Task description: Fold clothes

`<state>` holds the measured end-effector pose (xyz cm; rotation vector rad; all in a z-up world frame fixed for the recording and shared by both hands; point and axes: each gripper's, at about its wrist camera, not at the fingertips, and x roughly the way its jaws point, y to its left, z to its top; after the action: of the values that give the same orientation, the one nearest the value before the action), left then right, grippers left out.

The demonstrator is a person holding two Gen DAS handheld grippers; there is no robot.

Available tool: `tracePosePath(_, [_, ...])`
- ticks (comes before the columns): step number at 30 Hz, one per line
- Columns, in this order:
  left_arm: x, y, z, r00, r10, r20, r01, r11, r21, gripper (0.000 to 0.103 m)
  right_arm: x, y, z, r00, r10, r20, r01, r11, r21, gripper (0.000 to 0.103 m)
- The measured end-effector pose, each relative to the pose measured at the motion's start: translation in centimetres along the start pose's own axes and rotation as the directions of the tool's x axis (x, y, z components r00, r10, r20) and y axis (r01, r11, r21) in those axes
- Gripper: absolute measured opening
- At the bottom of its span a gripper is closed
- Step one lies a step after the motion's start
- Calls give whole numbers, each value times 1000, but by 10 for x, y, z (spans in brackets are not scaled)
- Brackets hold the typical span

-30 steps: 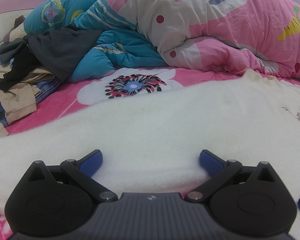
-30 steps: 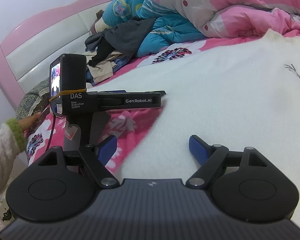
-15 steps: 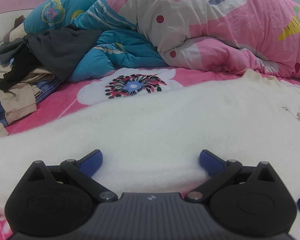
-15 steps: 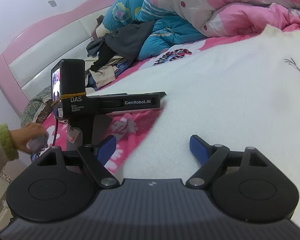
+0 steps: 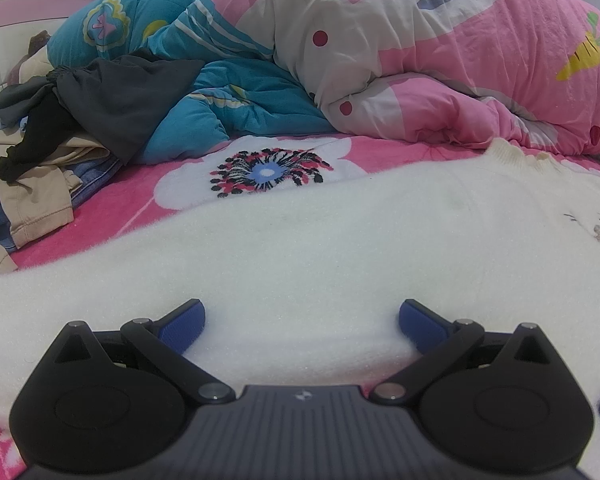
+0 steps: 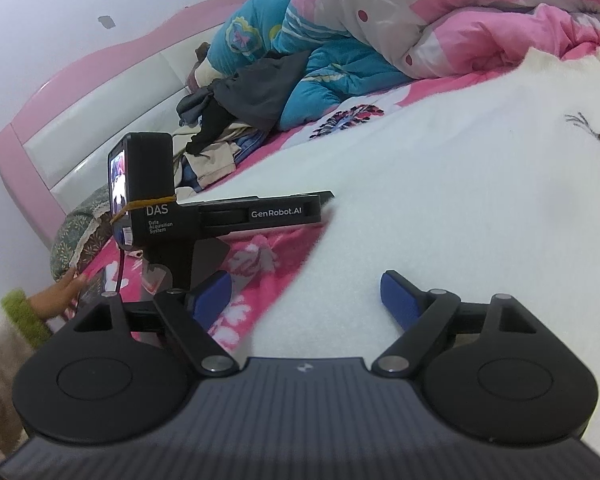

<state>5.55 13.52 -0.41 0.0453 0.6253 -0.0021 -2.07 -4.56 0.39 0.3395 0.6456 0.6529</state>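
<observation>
A fluffy white sweater [image 5: 340, 240] with a small embroidered deer lies spread flat on the pink flowered bed sheet [image 5: 112, 212]. My left gripper [image 5: 302, 318] stands open, low over the sweater's near edge, nothing between its blue pads. My right gripper [image 6: 306, 292] is open too, over the sweater's [image 6: 460, 220] left edge where it meets the pink sheet. In the right wrist view the left gripper's black body [image 6: 220, 216] rests on the bed, its tip at the sweater's edge.
A pink and teal quilt [image 5: 380, 60] is heaped at the back. Dark, beige and blue clothes [image 5: 60, 140] are piled at the left by the pink headboard [image 6: 80, 120]. A hand [image 6: 62, 290] in a green-cuffed sleeve is at the lower left.
The left wrist view is unchanged. The right wrist view has shifted and rolled slightly, and the person's hand at the lower left has moved about near the left gripper's handle.
</observation>
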Motion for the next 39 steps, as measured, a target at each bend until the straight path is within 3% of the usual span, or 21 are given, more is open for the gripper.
tracePosePath(39, [0, 0, 0, 1000, 1, 0, -1, 1000, -1, 103, 3, -2, -1, 1000, 4, -2, -4, 1000, 22, 84])
